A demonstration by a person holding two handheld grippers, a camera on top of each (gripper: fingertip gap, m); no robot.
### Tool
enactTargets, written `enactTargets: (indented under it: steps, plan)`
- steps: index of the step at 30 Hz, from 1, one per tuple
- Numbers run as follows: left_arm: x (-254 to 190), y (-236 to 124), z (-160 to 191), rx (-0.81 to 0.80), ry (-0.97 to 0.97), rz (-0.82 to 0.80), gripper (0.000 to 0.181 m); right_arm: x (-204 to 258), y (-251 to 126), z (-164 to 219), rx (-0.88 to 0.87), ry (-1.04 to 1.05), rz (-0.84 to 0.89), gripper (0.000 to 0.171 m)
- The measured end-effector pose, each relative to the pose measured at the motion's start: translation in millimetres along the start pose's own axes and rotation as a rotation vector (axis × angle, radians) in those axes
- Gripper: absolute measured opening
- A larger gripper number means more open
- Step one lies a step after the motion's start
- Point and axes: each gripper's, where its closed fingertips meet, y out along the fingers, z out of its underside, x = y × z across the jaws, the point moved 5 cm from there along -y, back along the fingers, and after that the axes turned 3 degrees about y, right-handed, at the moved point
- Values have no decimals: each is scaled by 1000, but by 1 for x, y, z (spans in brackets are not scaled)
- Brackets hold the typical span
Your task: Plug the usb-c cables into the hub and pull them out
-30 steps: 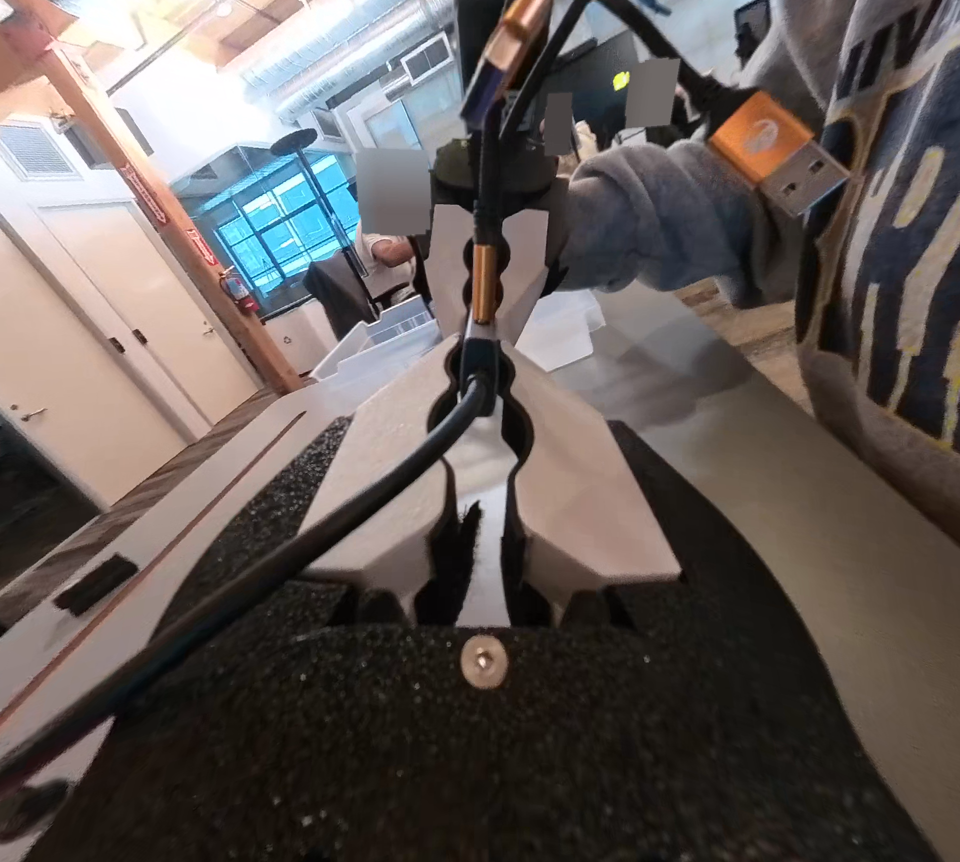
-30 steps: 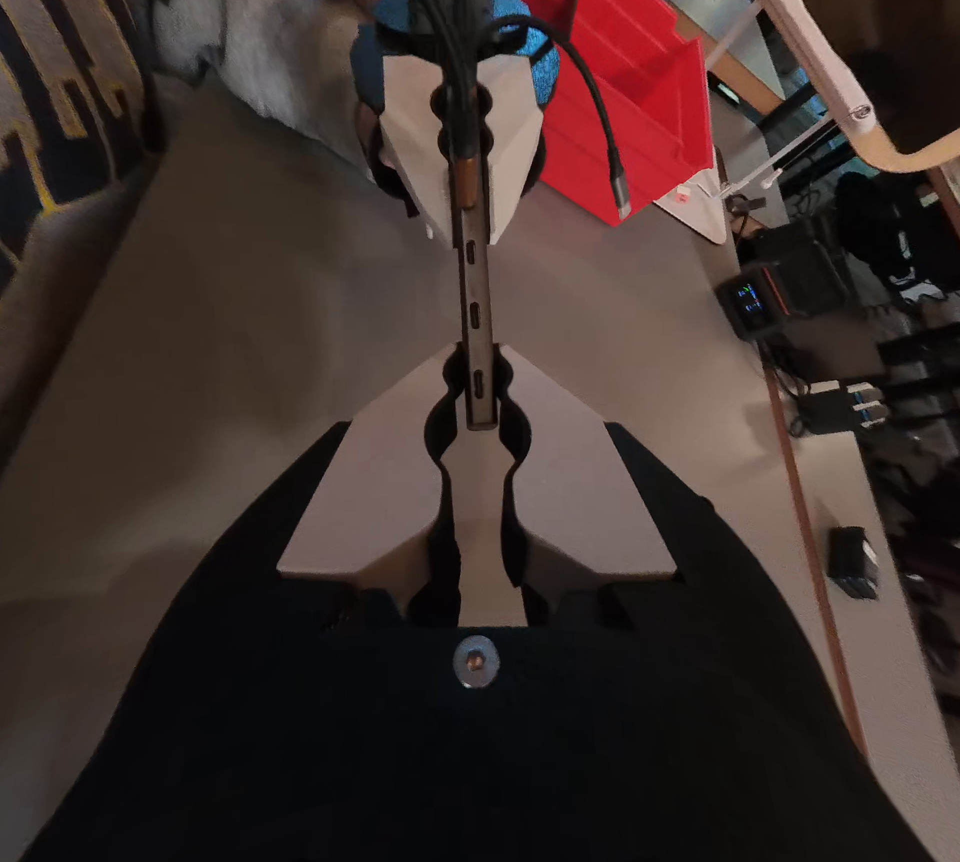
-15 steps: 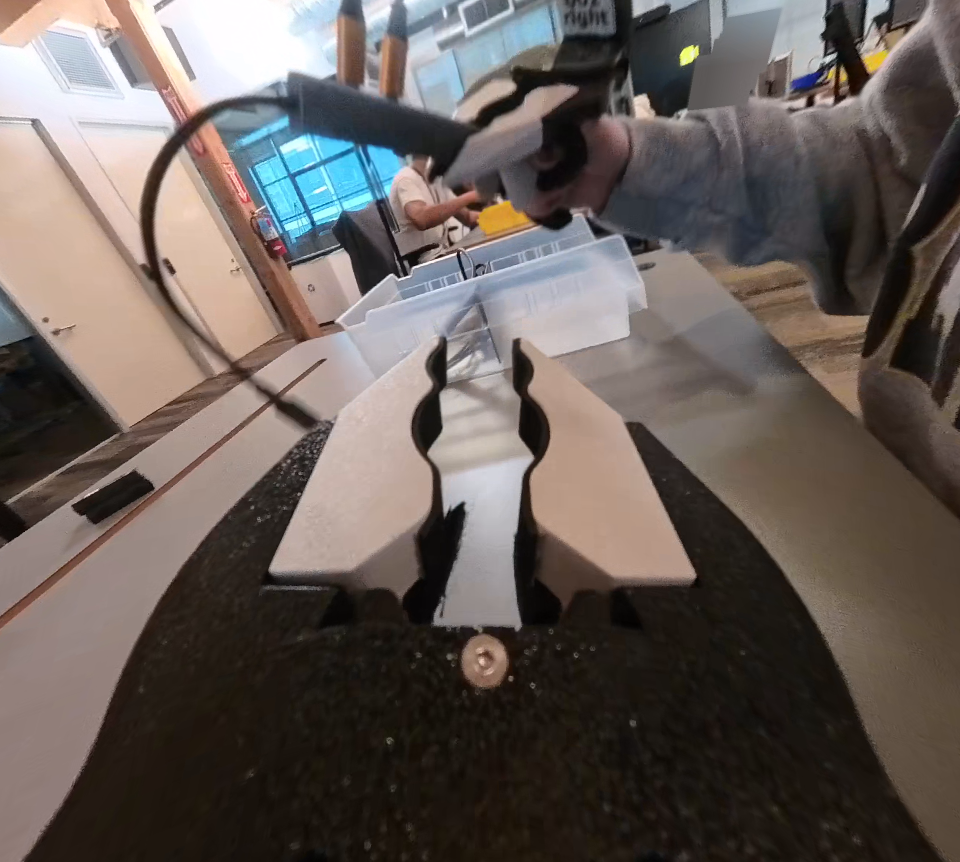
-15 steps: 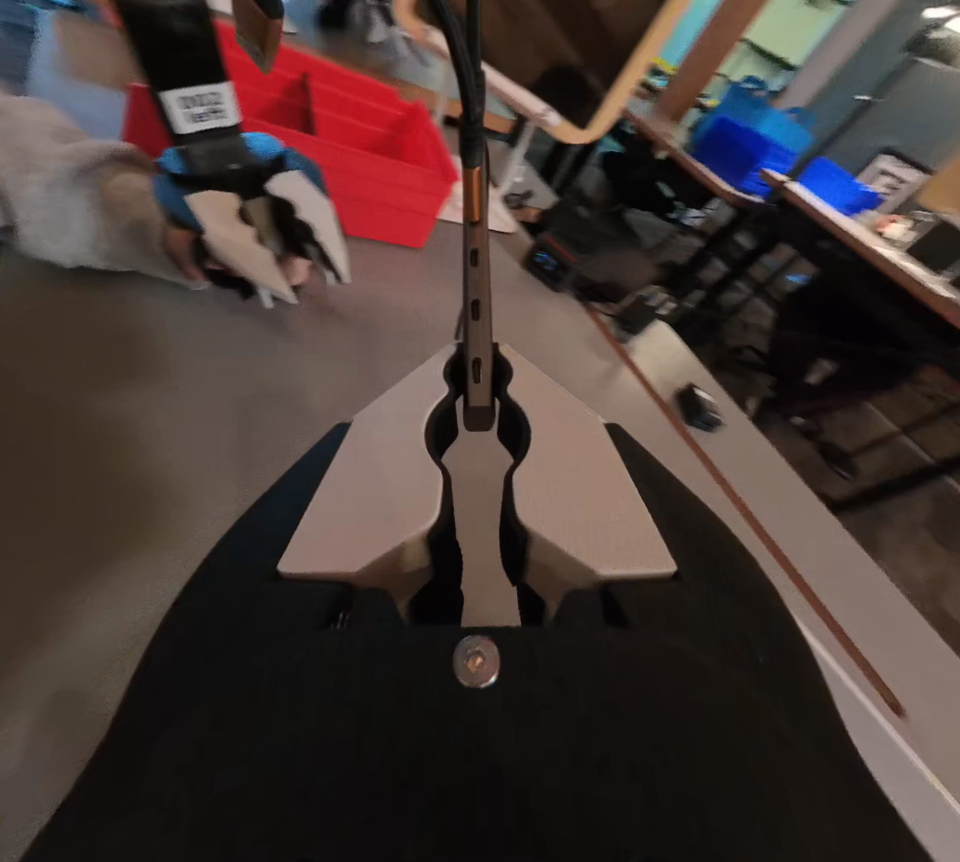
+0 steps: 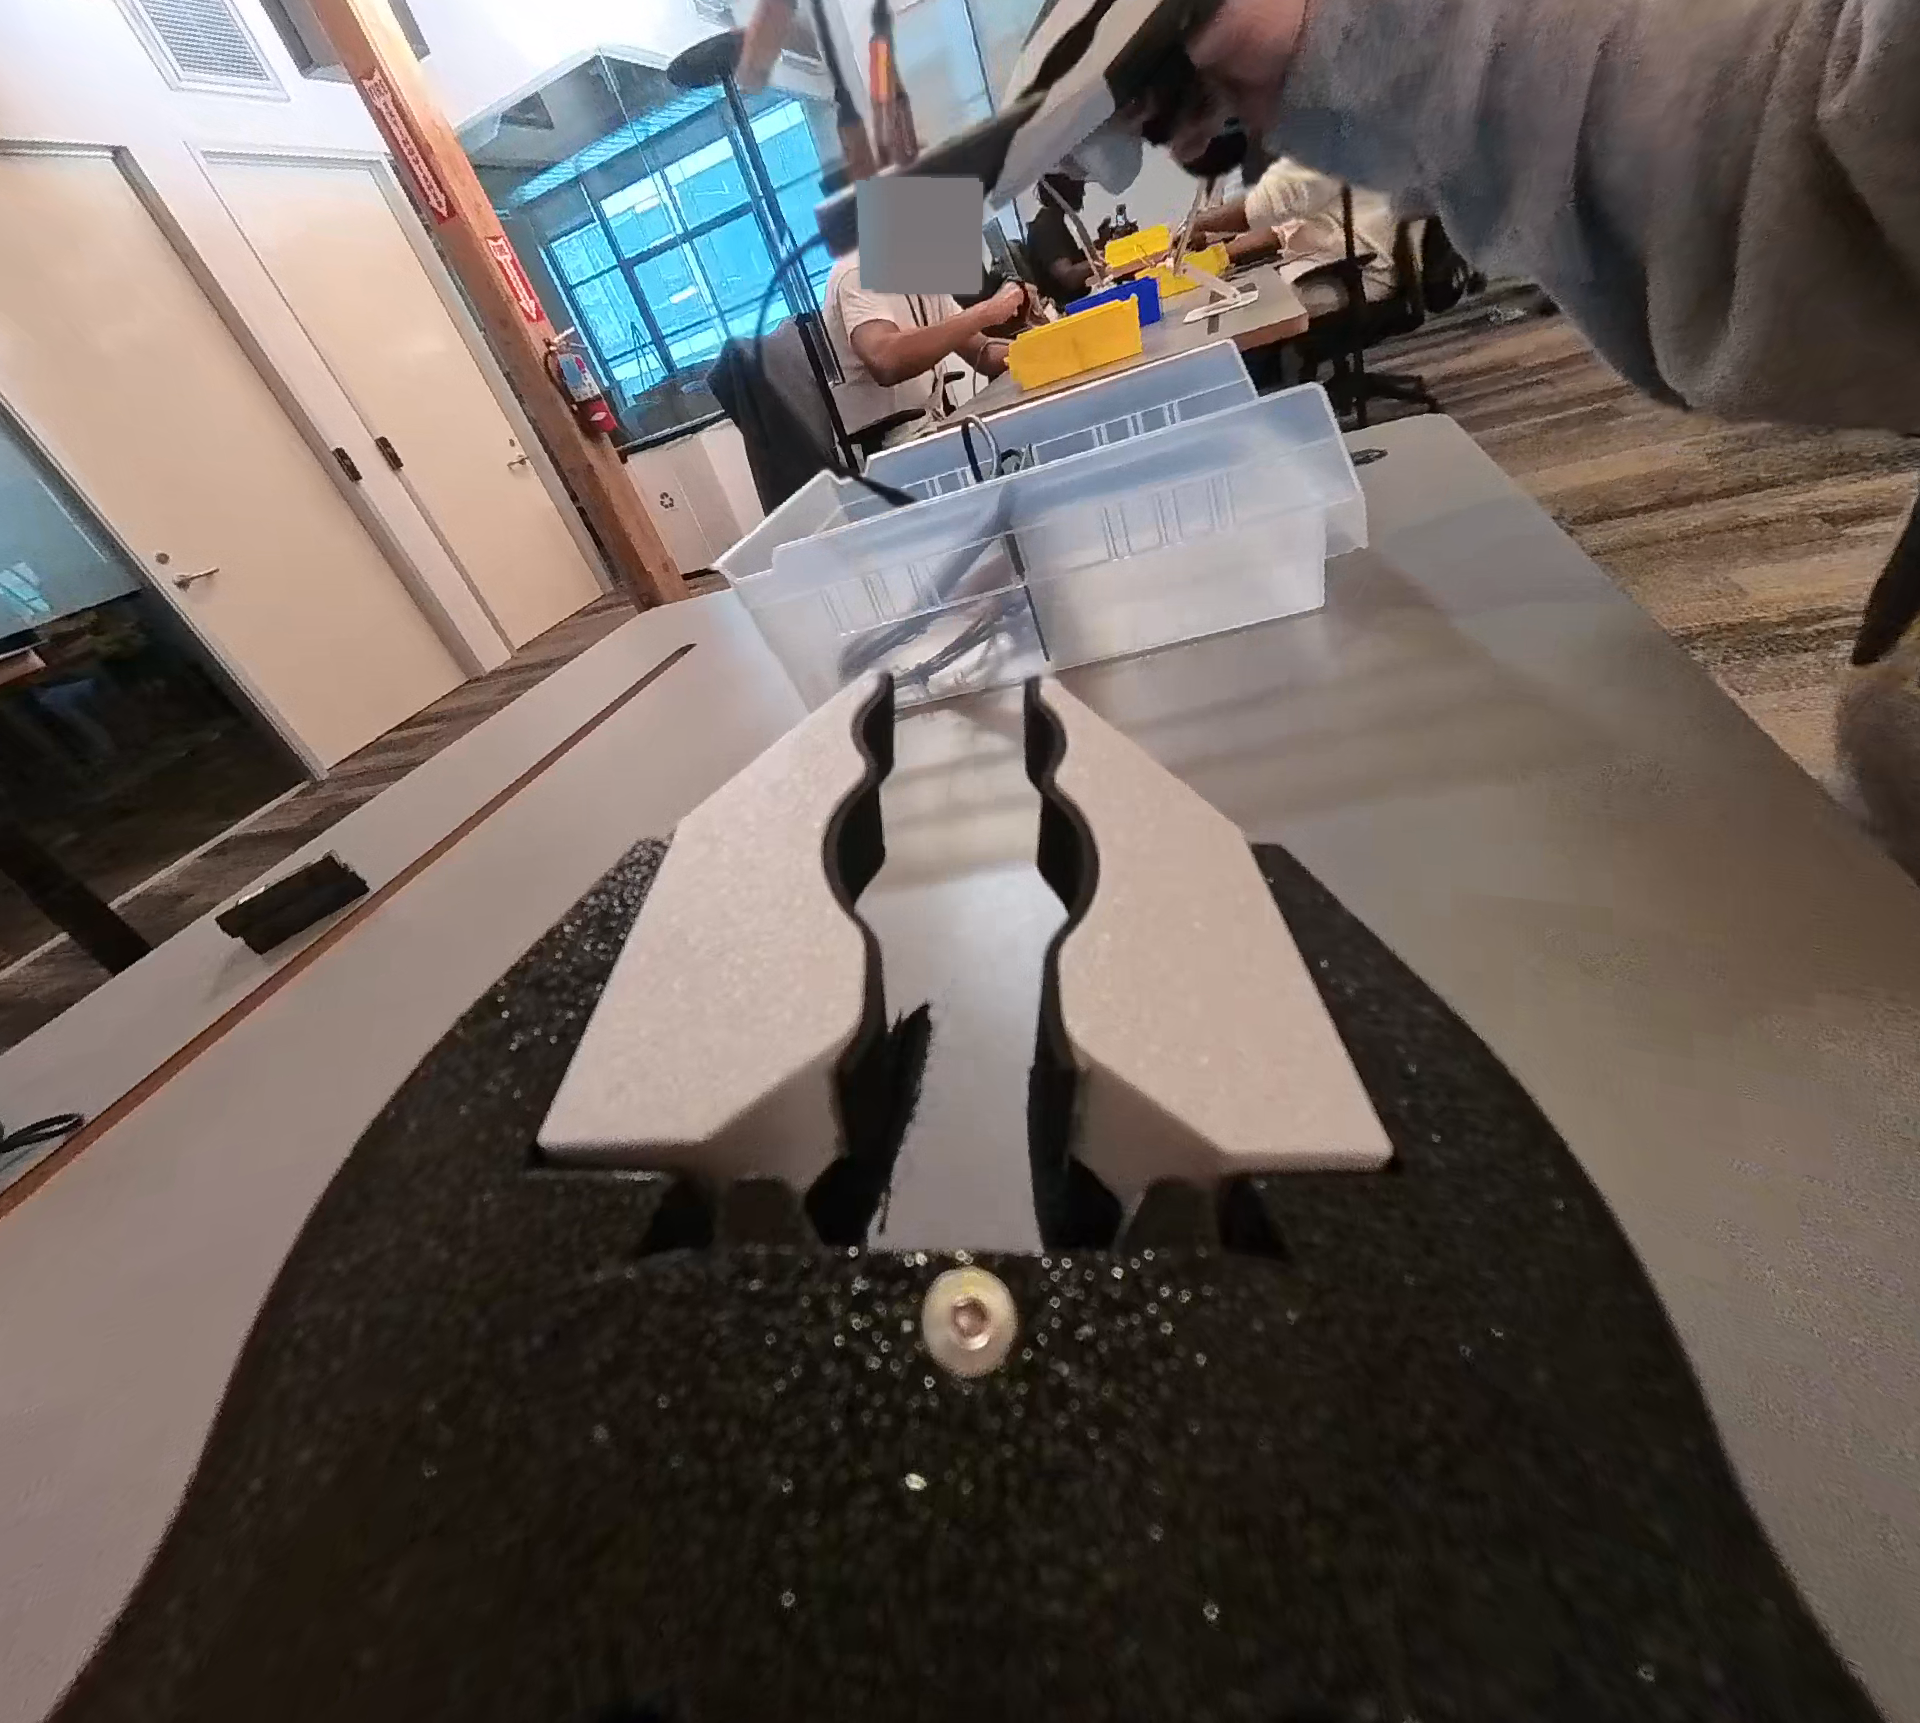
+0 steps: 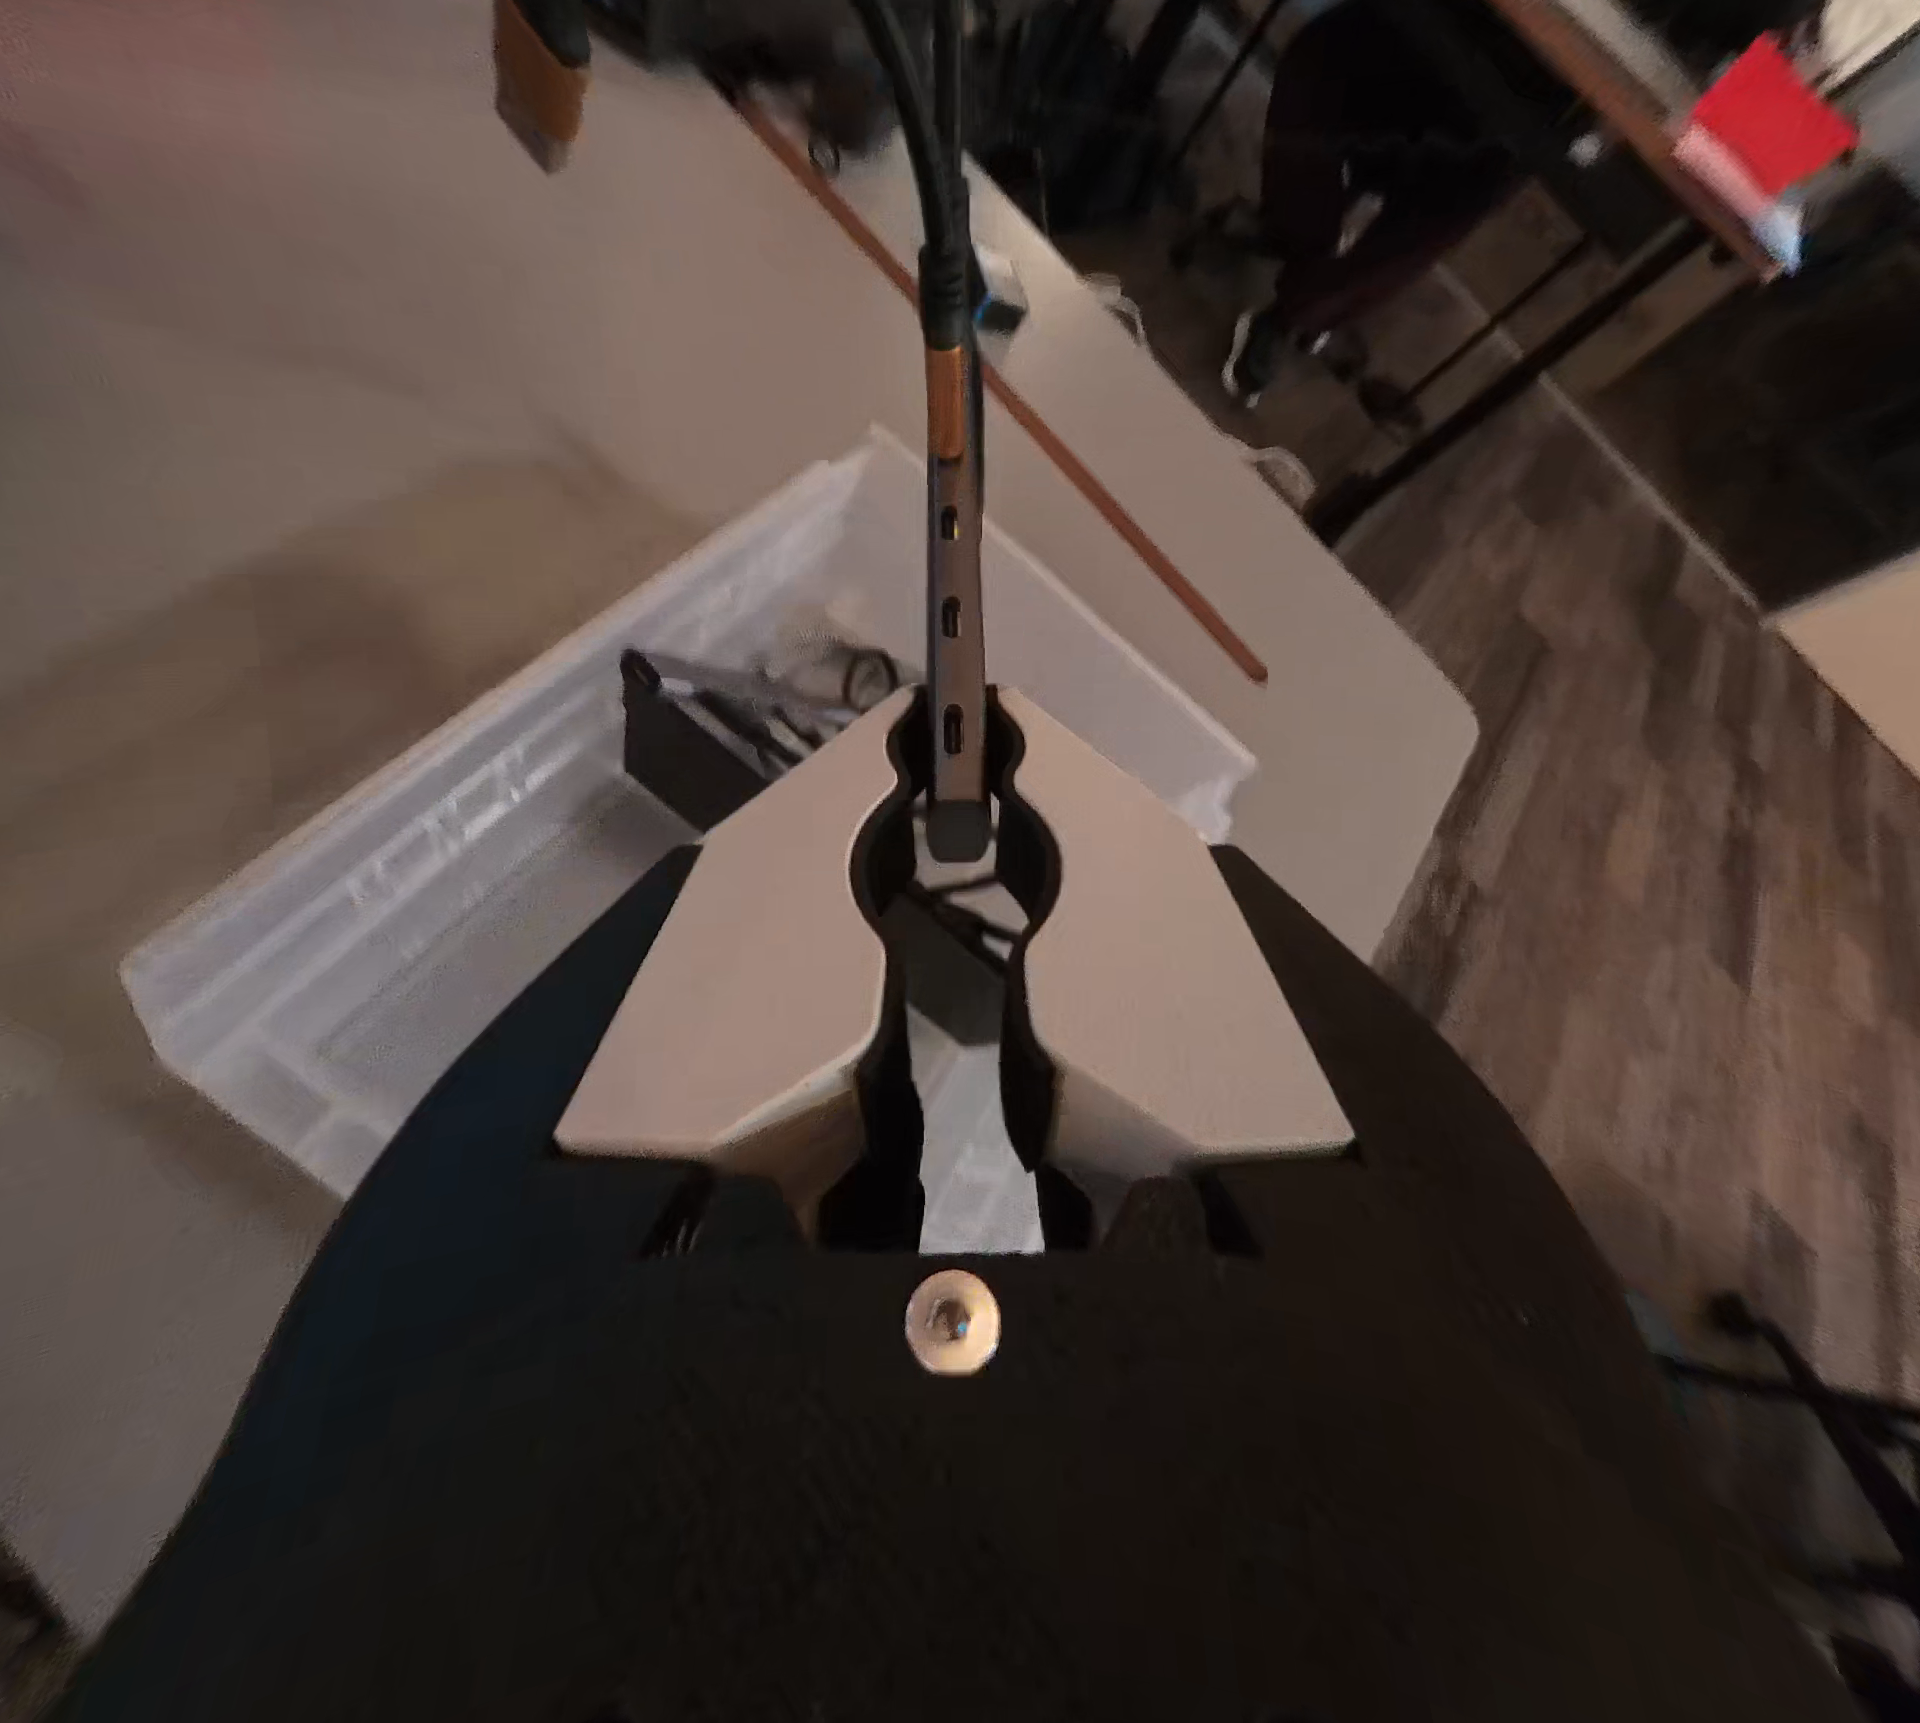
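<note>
Grey table (image 5: 1558, 842) underneath, open office behind. Clear plastic bins (image 5: 1174, 551) toward the far edge, black leads inside. Left gripper (image 5: 958, 738) low over the tabletop, jaws parted, nothing between them. Right gripper (image 6: 951, 738) raised above the bins, clamped on the near end of the slim grey hub (image 6: 956, 624). Black usb-c cables (image 6: 940, 115) plugged into the hub's far end, trailing upward.

Our left gripper (image 5: 961, 717) at lower centre with jaws apart and empty, clear bins (image 5: 1049, 551) just beyond on our grey table (image 5: 1507, 790), our right gripper (image 5: 1081, 104) raised at upper right, cables (image 5: 862, 11) dangling beside it.
</note>
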Motion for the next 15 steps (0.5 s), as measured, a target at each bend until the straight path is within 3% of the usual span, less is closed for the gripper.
enactTargets:
  steps: [8, 15]
  plan:
    - [-3, 3, 5, 37, 18, 16, 23, -32, 31, 39, 387, -59, 6, 7]
    - [-2, 2, 6, 43, 18, 10, 22, -32, 81, 60, 551, -122, -47, 7]
